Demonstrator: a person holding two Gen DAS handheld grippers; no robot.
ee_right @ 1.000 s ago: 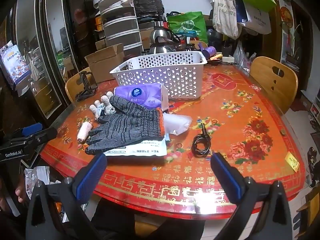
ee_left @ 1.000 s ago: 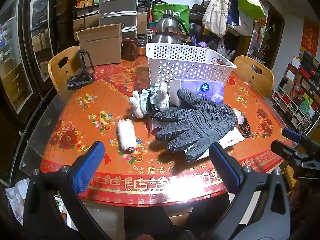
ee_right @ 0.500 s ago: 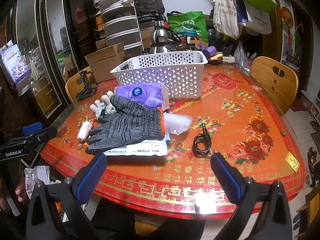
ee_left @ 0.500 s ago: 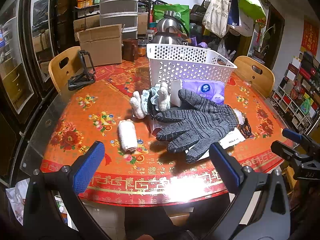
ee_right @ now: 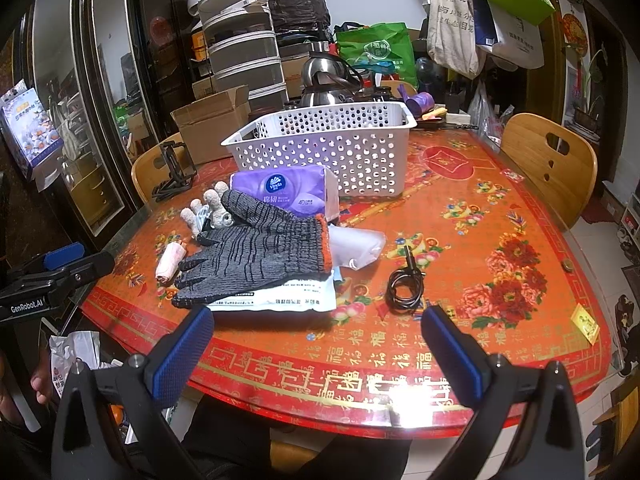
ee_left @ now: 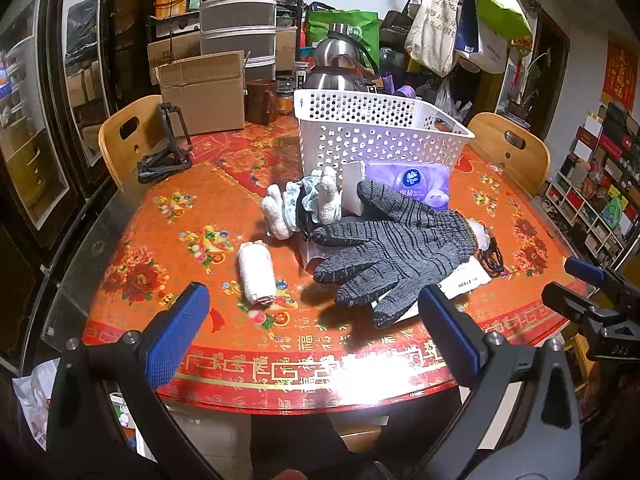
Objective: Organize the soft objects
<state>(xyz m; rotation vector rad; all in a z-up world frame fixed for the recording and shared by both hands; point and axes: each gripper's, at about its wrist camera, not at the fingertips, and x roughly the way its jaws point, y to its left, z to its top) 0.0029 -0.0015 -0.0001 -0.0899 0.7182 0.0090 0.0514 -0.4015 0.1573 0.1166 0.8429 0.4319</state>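
Observation:
A grey knit glove (ee_left: pixel 392 248) (ee_right: pixel 260 256) lies on a white flat packet (ee_right: pixel 276 300) mid-table. Behind it lie a purple tissue pack (ee_left: pixel 412 184) (ee_right: pixel 284 192), a small plush toy (ee_left: pixel 304 200) (ee_right: pixel 208 212) and a white plastic bag (ee_right: pixel 356 244). A rolled white cloth (ee_left: pixel 256 272) (ee_right: pixel 170 264) lies to the left. A white perforated basket (ee_left: pixel 376 136) (ee_right: pixel 332 148) stands behind them. My left gripper (ee_left: pixel 312 332) is open and empty at the table's near edge. My right gripper (ee_right: pixel 320 348) is open and empty, also at the near edge.
A coiled black cable (ee_right: pixel 404 288) lies right of the glove. A black folding stand (ee_left: pixel 164 148), a cardboard box (ee_left: pixel 204 92), a brown mug (ee_left: pixel 262 100) and a steel kettle (ee_left: pixel 340 68) stand at the back. Wooden chairs (ee_right: pixel 552 164) flank the red floral table (ee_right: pixel 480 216).
Both grippers have stayed open and almost still; the left view has shifted very slightly. Nothing on the table has moved.

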